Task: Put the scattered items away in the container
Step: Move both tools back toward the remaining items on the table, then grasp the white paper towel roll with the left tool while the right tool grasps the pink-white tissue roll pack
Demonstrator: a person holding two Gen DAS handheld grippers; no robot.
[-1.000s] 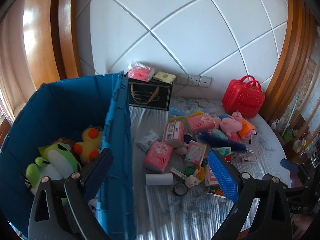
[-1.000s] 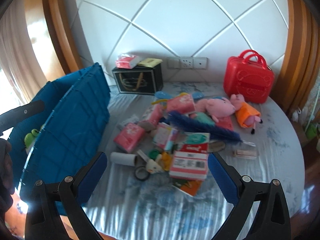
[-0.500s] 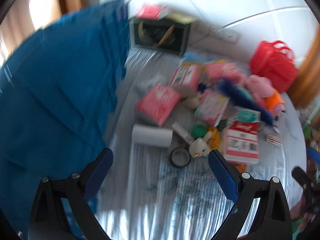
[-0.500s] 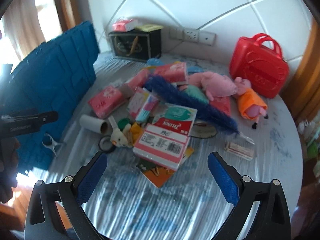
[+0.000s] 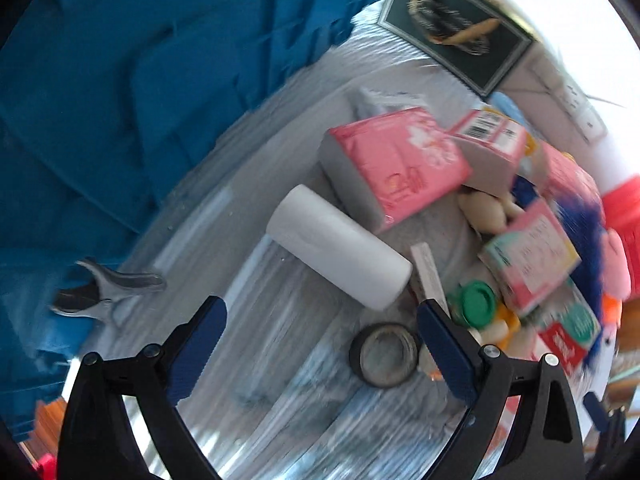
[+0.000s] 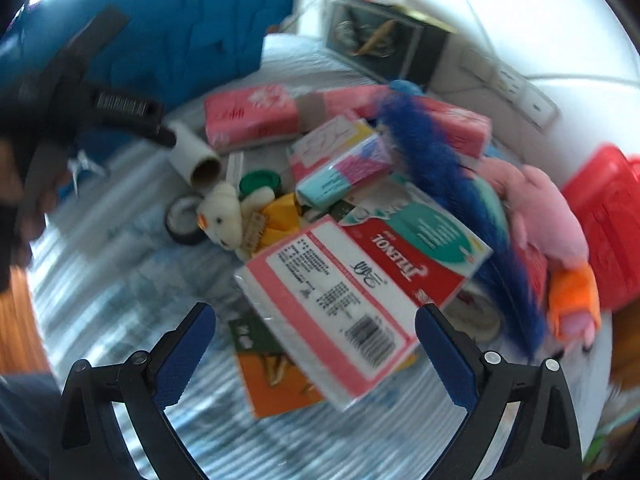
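Observation:
A blue bin (image 5: 100,92) stands at the left of the table. My left gripper (image 5: 322,340) is open and empty, just short of a white paper roll (image 5: 338,246) and beside a black tape ring (image 5: 384,354). A pink tissue pack (image 5: 396,162) lies beyond the roll. My right gripper (image 6: 316,348) is open and empty, with a large red and white tissue pack (image 6: 352,292) between its fingers' line of sight. A small white teddy (image 6: 222,214), a blue feather duster (image 6: 444,176) and a pink pig plush (image 6: 544,208) lie in the pile.
A metal clip (image 5: 106,290) lies by the bin wall. A black gift box (image 5: 456,28) stands at the back by wall sockets. A red toy suitcase (image 6: 604,216) stands at the right. An orange booklet (image 6: 276,376) lies under the large pack. The left gripper shows in the right view (image 6: 80,100).
Both grippers have moved down and forward toward the pile. The left one has swung from above the bin to the table by the paper roll. Both stay open.

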